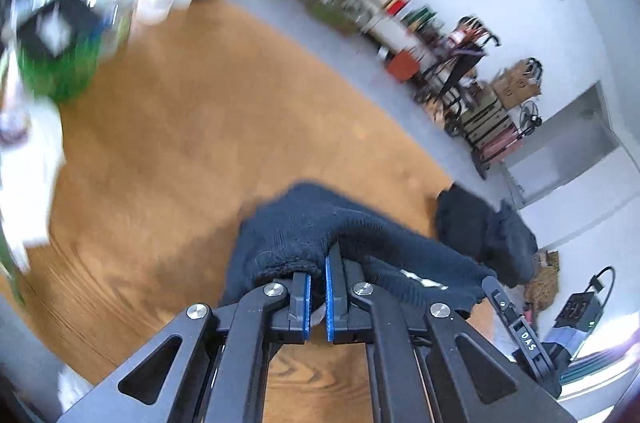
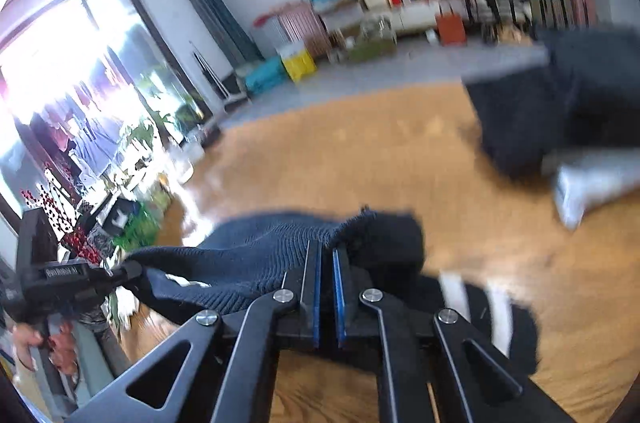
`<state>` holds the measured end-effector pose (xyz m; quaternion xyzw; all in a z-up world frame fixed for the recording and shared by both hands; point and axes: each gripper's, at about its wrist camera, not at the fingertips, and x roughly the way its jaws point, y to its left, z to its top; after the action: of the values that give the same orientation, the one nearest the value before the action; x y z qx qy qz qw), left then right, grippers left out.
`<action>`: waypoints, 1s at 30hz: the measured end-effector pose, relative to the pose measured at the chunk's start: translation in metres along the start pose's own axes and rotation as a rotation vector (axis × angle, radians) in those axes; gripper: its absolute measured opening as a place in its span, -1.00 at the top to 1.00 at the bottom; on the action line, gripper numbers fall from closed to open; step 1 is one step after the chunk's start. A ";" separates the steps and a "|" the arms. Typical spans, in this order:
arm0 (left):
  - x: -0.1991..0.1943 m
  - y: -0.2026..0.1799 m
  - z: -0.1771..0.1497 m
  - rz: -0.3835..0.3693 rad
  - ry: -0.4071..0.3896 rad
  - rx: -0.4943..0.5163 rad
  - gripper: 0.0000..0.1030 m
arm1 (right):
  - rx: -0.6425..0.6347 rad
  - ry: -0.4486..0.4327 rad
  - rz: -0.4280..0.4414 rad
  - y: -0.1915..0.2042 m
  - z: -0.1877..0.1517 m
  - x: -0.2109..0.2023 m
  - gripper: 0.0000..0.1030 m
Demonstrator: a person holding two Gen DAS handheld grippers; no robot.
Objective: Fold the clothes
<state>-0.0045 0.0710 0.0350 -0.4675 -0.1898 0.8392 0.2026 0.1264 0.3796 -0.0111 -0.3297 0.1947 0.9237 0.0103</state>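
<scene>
Both tools pinch one dark blue sweater [image 1: 304, 227]. Left tool [image 1: 317, 265] grips one edge and right tool [image 2: 327, 255] grips another, holding the sweater above the wooden counter [image 1: 168, 127]. More dark clothes [image 2: 560, 95] lie farther back on the counter.

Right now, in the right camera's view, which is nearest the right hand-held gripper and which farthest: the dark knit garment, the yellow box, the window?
1. Dark knit garment, clamped in the right hand-held gripper.
2. Yellow box, on the floor beyond the table.
3. Window, far left; close to the box.
</scene>
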 end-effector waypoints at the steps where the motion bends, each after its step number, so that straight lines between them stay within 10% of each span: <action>1: -0.011 -0.010 0.008 0.011 -0.018 0.032 0.91 | -0.018 -0.021 -0.005 0.007 0.010 -0.008 0.88; 21: -0.298 -0.165 0.116 -0.040 -0.577 0.237 0.91 | -0.352 -0.699 -0.019 0.191 0.172 -0.238 0.97; 24: -0.315 -0.171 0.114 -0.081 -0.565 0.244 0.91 | -0.353 -0.785 -0.001 0.206 0.175 -0.272 0.97; 30: -0.262 -0.163 0.088 -0.027 -0.439 0.308 0.91 | -0.429 -0.655 -0.009 0.217 0.141 -0.242 0.92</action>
<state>0.0721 0.0623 0.3463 -0.2354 -0.1055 0.9368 0.2364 0.1985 0.2577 0.3138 -0.0128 -0.0179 0.9997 0.0069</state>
